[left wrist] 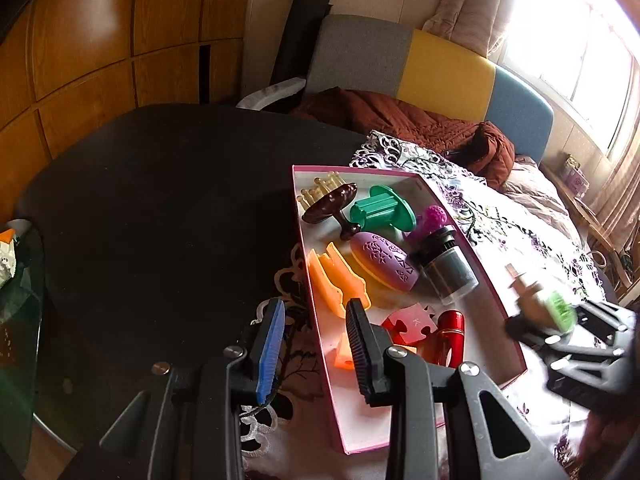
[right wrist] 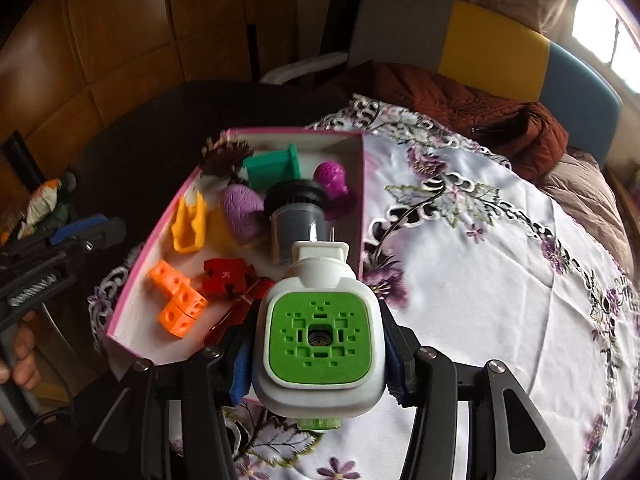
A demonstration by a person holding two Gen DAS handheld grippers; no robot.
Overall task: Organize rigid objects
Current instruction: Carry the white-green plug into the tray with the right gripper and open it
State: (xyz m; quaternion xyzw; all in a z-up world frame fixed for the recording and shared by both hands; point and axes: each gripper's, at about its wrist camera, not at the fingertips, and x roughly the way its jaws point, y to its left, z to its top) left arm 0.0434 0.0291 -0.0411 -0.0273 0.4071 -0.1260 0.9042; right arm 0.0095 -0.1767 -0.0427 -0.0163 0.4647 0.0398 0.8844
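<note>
A pink-rimmed white box point(left wrist: 496, 292) point(right wrist: 362, 168) lies on the floral cloth and holds several rigid items: a green spool point(left wrist: 382, 210), a purple oval case point(left wrist: 384, 260), a grey jar point(left wrist: 448, 268) point(right wrist: 294, 220), orange pieces point(right wrist: 178, 298), a red puzzle piece point(right wrist: 224, 276). My right gripper point(right wrist: 316, 356) is shut on a white plug-in device with a green face point(right wrist: 318, 336), held above the box's near right corner; it shows blurred in the left wrist view point(left wrist: 548, 304). My left gripper point(left wrist: 314, 320) is open and empty over the box's left rim.
The round table has a dark bare part point(left wrist: 160, 200) on the left and a white floral cloth point(right wrist: 480, 260) on the right. A brown jacket point(left wrist: 420, 124) lies on a grey, yellow and blue sofa point(left wrist: 440, 68) behind. A glass side table point(left wrist: 20, 300) stands at left.
</note>
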